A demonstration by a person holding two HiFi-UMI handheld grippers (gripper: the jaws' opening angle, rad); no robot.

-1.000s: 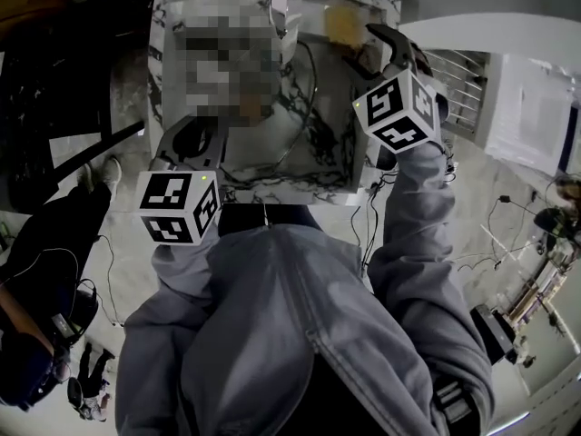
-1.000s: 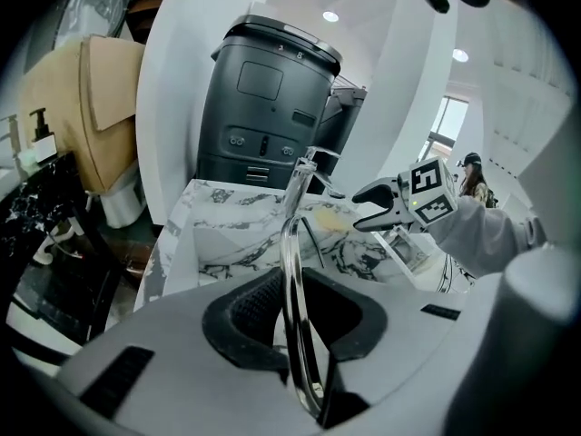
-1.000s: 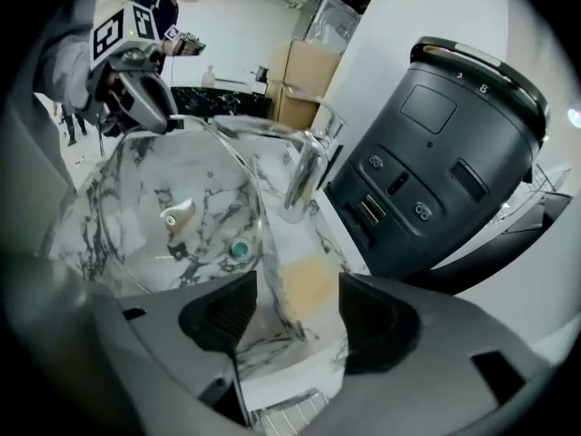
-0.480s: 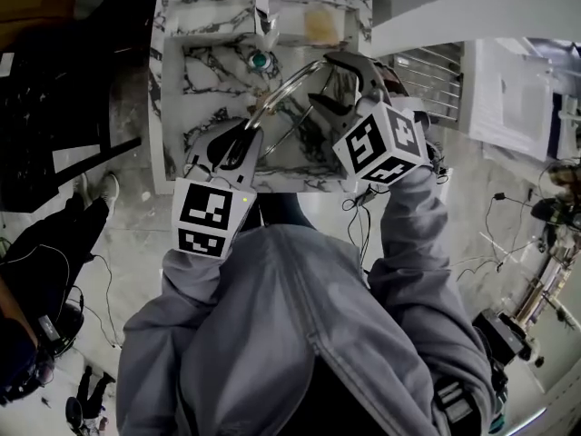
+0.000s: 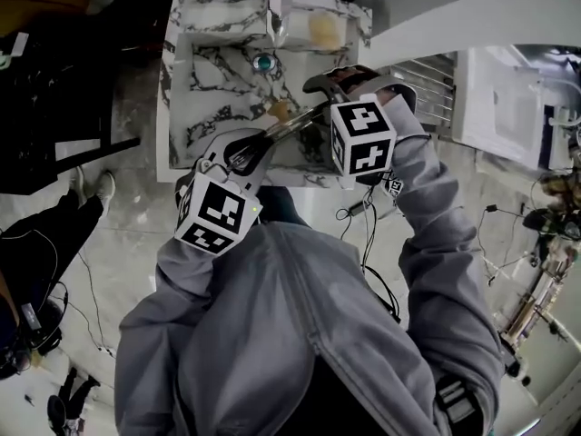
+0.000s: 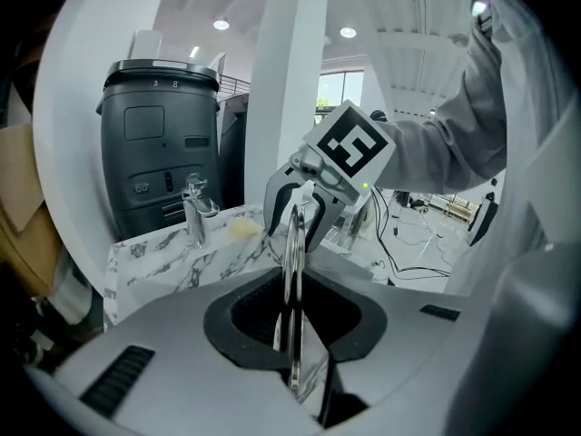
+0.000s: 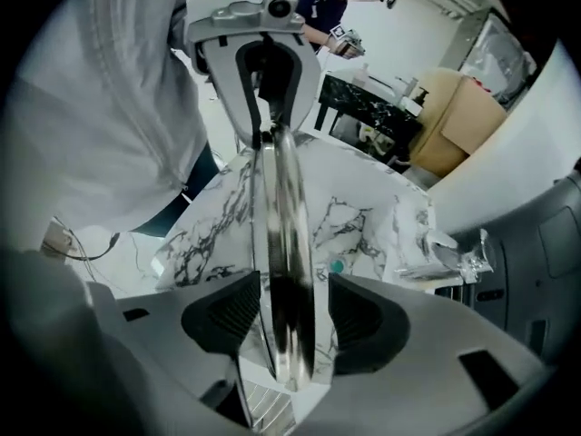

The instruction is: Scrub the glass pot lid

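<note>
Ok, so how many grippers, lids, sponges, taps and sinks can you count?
Grippers: 2, the left gripper and the right gripper
Glass pot lid: 1
Sponge: 1
Tap: 1
Sink: 1
Total: 6

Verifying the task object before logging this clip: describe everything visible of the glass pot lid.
The glass pot lid is round clear glass with a shiny metal rim; a tan spot near its middle may be the knob. It is held tilted, on edge, above the marble sink, not touching it. The left gripper is shut on one side of its rim, the right gripper on the opposite side.
</note>
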